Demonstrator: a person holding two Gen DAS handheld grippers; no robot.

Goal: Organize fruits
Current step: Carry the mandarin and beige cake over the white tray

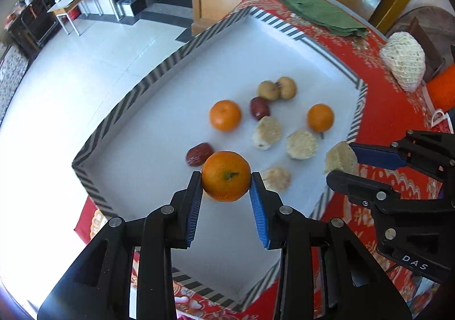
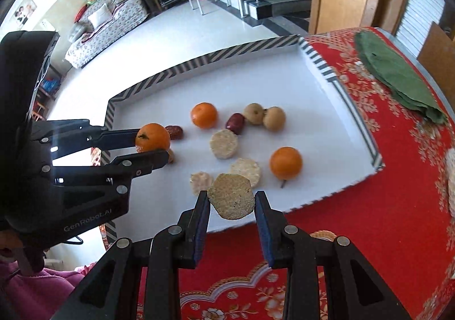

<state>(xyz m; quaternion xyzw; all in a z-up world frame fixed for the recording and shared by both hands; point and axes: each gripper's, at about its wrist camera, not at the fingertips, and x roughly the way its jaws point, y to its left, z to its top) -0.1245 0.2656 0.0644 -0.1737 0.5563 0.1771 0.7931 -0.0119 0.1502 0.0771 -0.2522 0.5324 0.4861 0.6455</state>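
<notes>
My left gripper (image 1: 226,176) is shut on an orange (image 1: 226,176) and holds it above the near left part of the white tray (image 1: 159,72); it shows in the right wrist view too (image 2: 152,138). My right gripper (image 2: 231,196) is shut on a pale round cake (image 2: 231,196) above the tray's near edge, also seen in the left wrist view (image 1: 339,159). On the tray lie two more oranges (image 1: 225,115) (image 1: 320,117), two red dates (image 1: 259,107) (image 1: 199,154), two tan round fruits (image 1: 277,88) and three pale cakes (image 1: 267,132).
The tray (image 2: 341,98) has a striped rim and sits on a red patterned tablecloth (image 2: 369,220). A folded green cloth (image 2: 398,78) lies at the far right. A net-wrapped white object (image 1: 403,59) stands right of the tray. The table edge drops to a white floor at left.
</notes>
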